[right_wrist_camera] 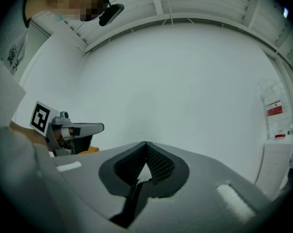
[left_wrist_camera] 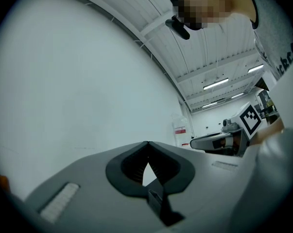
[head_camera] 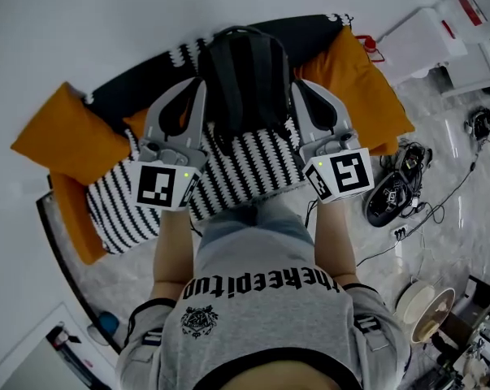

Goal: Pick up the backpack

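**Black fabric backpack (head_camera: 245, 75) gripped at the far edge of the striped black-and-white knitted cushion (head_camera: 253, 169).**
The jaws of the left gripper (head_camera: 197, 88) and right gripper (head_camera: 300, 88) are pressed together, apparently pinching its dark straps (left_wrist_camera: 158, 205) for a balanced lift.

Grey tee (head_camera: 265, 319), pale shorts (head_camera: 245, 227).
Black lettering, a crest, dark-banded sleeves (head_camera: 145, 331); left gripper (head_camera: 198, 88) and right gripper (head_camera: 299, 89) grey, each bearing a black-and-white marker cube (head_camera: 165, 185).
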A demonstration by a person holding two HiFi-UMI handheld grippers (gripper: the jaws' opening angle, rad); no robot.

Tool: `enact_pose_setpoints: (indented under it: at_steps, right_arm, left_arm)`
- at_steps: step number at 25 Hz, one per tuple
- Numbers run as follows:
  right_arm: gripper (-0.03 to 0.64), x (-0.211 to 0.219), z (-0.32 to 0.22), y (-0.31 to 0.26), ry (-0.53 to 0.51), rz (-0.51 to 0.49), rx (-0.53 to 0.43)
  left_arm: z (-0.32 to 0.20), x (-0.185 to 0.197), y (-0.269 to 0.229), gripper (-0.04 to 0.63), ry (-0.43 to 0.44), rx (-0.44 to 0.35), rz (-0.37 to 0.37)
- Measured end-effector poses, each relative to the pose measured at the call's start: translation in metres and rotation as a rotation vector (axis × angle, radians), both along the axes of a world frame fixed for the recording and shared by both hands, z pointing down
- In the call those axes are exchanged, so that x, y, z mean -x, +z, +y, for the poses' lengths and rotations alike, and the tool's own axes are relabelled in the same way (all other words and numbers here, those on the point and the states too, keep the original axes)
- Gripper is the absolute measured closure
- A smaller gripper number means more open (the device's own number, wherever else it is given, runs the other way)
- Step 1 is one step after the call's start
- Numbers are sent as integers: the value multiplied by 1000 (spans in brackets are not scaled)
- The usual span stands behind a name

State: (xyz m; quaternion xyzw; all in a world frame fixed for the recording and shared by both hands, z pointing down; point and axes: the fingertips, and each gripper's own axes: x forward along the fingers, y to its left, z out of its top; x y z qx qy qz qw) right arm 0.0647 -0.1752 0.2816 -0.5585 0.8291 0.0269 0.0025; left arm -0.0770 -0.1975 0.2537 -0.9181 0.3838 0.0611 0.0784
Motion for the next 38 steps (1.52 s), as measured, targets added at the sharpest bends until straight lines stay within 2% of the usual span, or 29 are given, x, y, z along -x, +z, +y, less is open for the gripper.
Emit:
enact_pose_setpoints:
  at_steps: [13,23,26,32,38]
  right_arm:
    - [615,-12,-21,27,-2,4,86]
    - [615,-23,-52,53,-64,4,164]
    - [615,-21,-59,63,-87,5,191]
    - [615,-26,-72,90,-127,12,256]
    - [614,-30,-85,119,-161,16,320]
  left_arm:
    - [-22,-17,23,581,16,59,3]
    - [-40,-31,38,581,-36,105,-14]
    - [-43,-31,42,581,-55,116,1]
    - [-53,-38,61,581,-87,162,-22]
    - [-60,-43,82,581,-122,203,-15]
